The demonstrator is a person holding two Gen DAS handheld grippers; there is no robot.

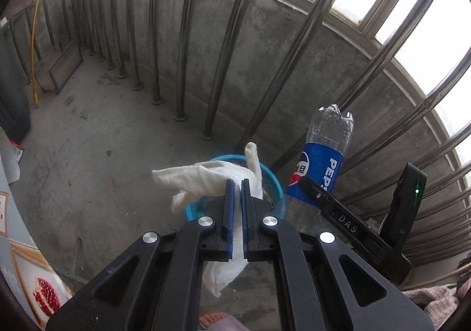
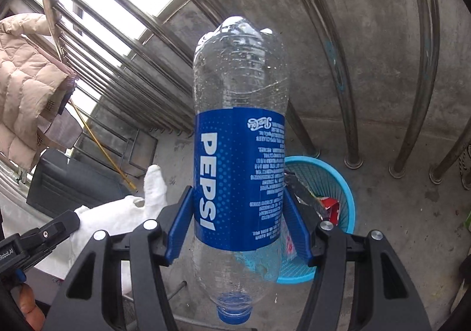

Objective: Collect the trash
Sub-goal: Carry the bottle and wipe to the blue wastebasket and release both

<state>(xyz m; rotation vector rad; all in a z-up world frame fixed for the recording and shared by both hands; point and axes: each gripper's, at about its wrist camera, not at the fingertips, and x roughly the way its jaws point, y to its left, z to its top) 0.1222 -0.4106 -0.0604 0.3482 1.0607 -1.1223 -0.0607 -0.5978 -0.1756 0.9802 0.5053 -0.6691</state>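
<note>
Left gripper (image 1: 238,183) sits nearest in its own view, fingers (image 1: 229,207) pinched almost fully together on a white crumpled cloth (image 1: 206,178), which hangs out both ahead of and below the pads; thin soft item, so a near-closed pinch makes sense. It is angled down and forward, cloth dangling roughly over the near rim of the blue basket (image 1: 191,210) on the concrete floor (image 1: 97,136), likely lined up for a drop. Right gripper (image 2: 237,222) has fingers (image 2: 178,228) spread wide and clamped on either side of the labelled middle of an empty Pepsi bottle (image 2: 240,130), held upside down, blue cap toward the camera, base pointing up and away. Mid-body grip keeps the light bottle from swinging. This gripper also tilts down toward the floor, basket (image 2: 341,183) just beyond and right of the bottle, with wrappers already inside. Both pieces of trash are in the air beside or above the basket, neither in yet. Further off: steel railing bars (image 1: 188,36), a concrete parapet, a yellow pole (image 1: 35,45) in the far corner, and a beige puffer jacket (image 2: 26,80) hanging on the rail.
</note>
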